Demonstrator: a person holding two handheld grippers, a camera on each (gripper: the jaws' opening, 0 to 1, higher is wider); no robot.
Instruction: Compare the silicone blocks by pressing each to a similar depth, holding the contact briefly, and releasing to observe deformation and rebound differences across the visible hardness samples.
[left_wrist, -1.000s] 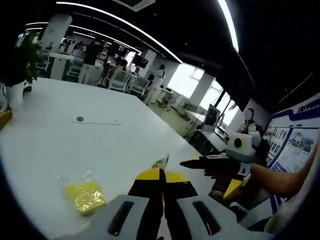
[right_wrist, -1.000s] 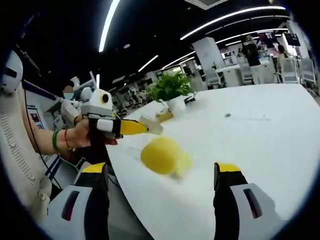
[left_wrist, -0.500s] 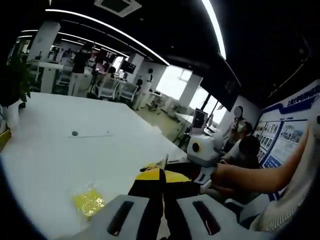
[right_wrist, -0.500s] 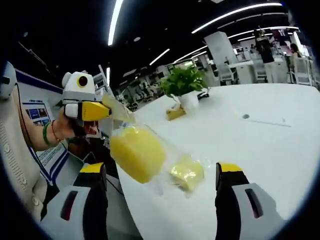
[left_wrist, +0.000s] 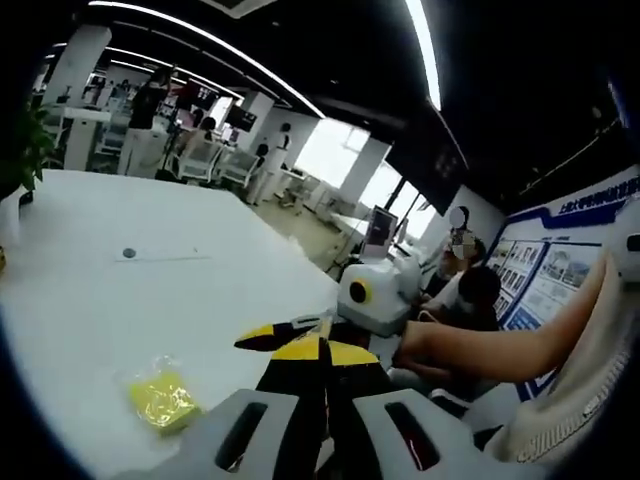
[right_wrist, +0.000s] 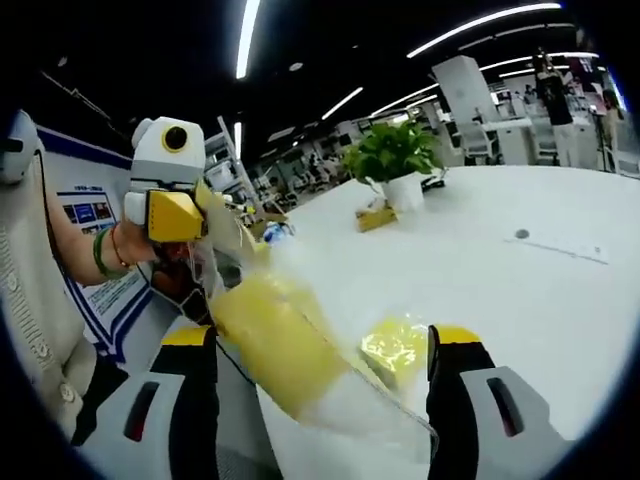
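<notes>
My left gripper (left_wrist: 322, 345) is shut, and in the right gripper view it (right_wrist: 235, 235) pinches the top of a clear plastic bag (right_wrist: 385, 415). A yellow silicone block (right_wrist: 275, 345) hangs tilted inside that bag, above the near edge of the white table (right_wrist: 540, 300). The hanging block sits between the wide-open jaws of my right gripper (right_wrist: 322, 340), touching neither. A second yellow block in its own clear wrap (right_wrist: 395, 345) lies flat on the table, also seen as the bagged block (left_wrist: 160, 400). The right gripper (left_wrist: 255, 338) reaches in just ahead of my left jaws.
A potted plant (right_wrist: 395, 165) and a small yellow box (right_wrist: 375, 215) stand further back on the table. A dark dot (left_wrist: 128, 253) marks the tabletop. People (left_wrist: 470, 290) sit beyond the table's edge, near a poster wall (left_wrist: 560, 280). Desks and chairs fill the background.
The left gripper has lifted the bagged block and carried it in between the right jaws. The right gripper has closed in on the left one. The second block stays on the table.
</notes>
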